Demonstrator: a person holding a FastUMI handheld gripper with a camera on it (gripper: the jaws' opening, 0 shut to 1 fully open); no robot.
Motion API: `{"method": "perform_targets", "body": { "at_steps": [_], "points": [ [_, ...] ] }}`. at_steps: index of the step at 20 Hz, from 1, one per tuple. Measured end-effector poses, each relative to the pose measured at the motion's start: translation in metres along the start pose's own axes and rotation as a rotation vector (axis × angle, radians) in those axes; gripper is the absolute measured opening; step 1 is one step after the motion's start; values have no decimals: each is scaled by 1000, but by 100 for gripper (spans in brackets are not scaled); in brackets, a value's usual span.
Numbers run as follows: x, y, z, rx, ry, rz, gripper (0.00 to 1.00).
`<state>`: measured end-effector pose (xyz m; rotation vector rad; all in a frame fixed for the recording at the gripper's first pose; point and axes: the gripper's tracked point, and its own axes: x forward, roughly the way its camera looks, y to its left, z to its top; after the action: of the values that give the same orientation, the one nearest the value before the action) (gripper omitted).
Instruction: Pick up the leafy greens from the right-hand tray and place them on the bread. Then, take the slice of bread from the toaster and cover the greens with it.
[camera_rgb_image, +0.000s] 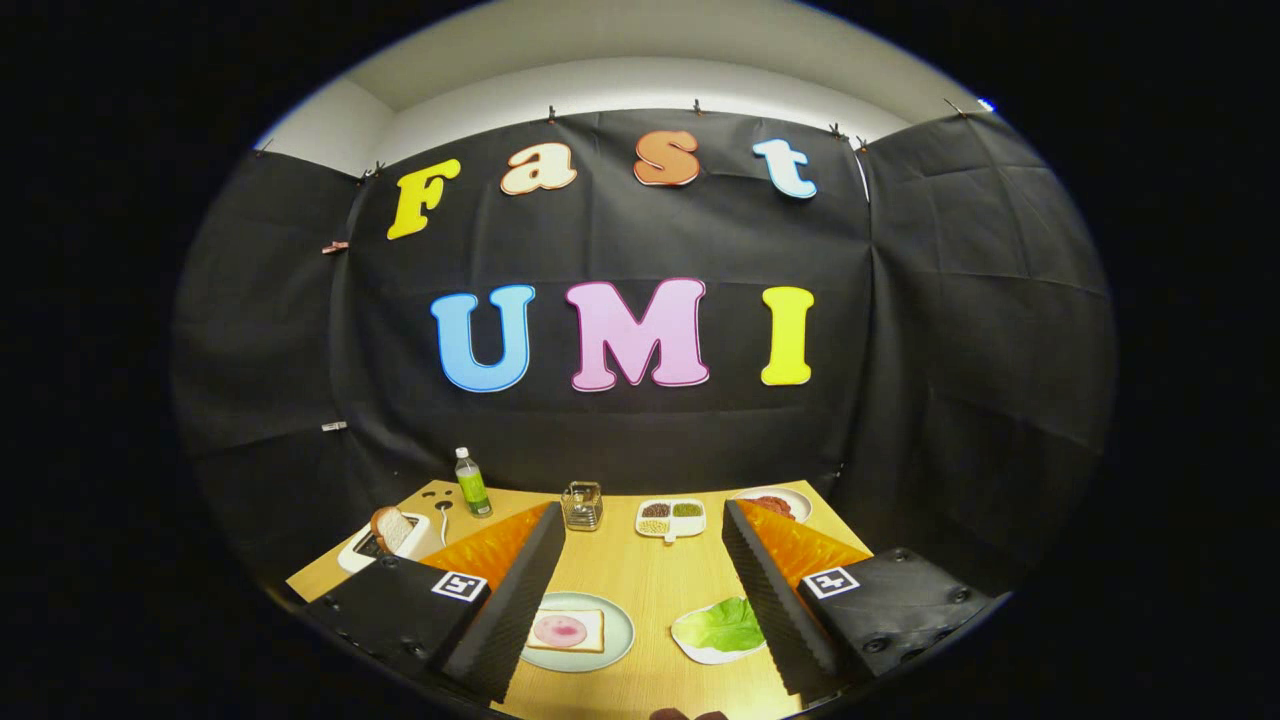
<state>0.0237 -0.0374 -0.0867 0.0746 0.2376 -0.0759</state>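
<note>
Fingers: mine, spread wide, holding nothing.
Greens: lower centre-right, on white tray.
Risk: thin leaf may slip or miss bread.

Hand-held gripper, viewed along its two fingers: jaws spread wide apart, fingers angled outward, nothing between them, raised above the tabletop.

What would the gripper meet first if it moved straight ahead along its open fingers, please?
Probably the small glass jar or the divided condiment dish at the table's far side. The gripper is open and raised, with the plate of bread and the leafy greens lying between its fingers.
</note>
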Motion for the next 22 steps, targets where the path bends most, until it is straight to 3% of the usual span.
{"method": "perform_targets", "body": {
  "at_steps": [12,22],
  "points": [
    [62,-32,-79,-15,193,14,97],
    [107,-85,-193,17,458,-10,98]
  ]
}}
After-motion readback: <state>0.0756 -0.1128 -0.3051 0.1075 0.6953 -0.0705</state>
